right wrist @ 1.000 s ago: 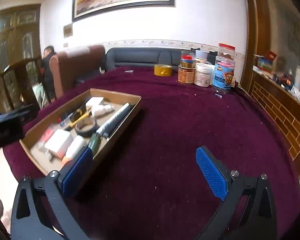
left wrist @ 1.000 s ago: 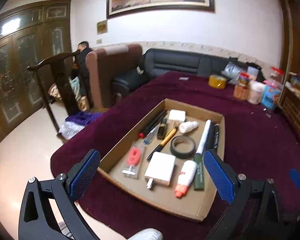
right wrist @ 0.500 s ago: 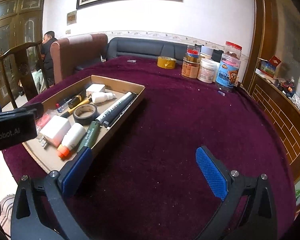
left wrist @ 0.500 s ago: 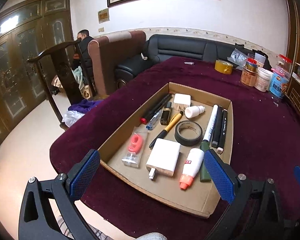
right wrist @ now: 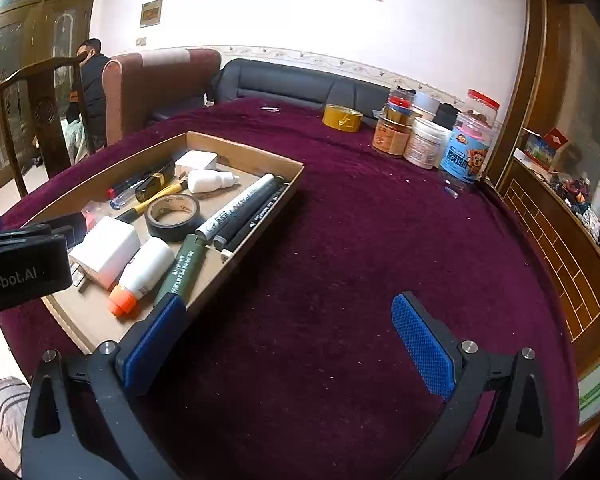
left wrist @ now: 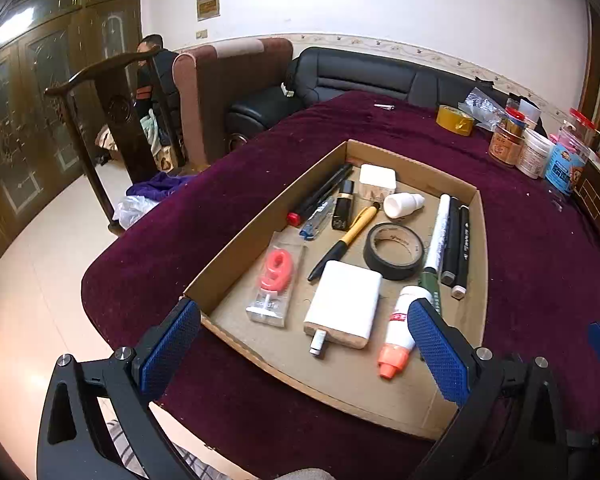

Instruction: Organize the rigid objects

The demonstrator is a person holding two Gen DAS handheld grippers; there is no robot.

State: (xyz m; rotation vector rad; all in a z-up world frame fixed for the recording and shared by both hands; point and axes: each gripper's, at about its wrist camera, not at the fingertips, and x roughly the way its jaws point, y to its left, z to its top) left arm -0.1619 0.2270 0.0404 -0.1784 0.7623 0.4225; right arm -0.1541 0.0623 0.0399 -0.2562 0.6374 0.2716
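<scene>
**Both tools lowered toward tray; contents unchanged**

Change vs. 1 s ago: in the left wrist view the cardboard tray [left wrist: 416,166] fills more of the frame and sits lower, so the left tool [left wrist: 304,344] has come closer and tilted down over the near tray edge. The right wrist view shows the same trend: the right tool [right wrist: 286,338] has tipped down toward the desk [right wrist: 360,240], w/ the tray at its left.

Tool state: both tools are spread wide, nothing between the pads. The left tool's pads straddle the near end of the tray; the right tool hangs over bare cloth just beside the tray's right wall.

Task items, all inside the tray, none shifted between frames:
- white charger block [left wrist: 346,304], near centre
- glue bottle w/ orange cap [left wrist: 400,330], just right of the charger
- black tape roll [left wrist: 394,250], mid tray
- white paint marker [left wrist: 438,236] plus two dark markers, along the right wall
- yellow-black pen [left wrist: 346,242], lying diagonal
- packaged pink item [left wrist: 276,276], left side
- small white bottle [left wrist: 402,204] and white box [left wrist: 376,180], far end

Meaning for task: approach only, no contact. Items lie loosely grouped, at mixed angles. This fits either sorting under way or a final check of a filled tray; the frames don't settle which. Jars and yellow tape [right wrist: 342,118] at the desk's far edge stand apart from the tray.
</scene>
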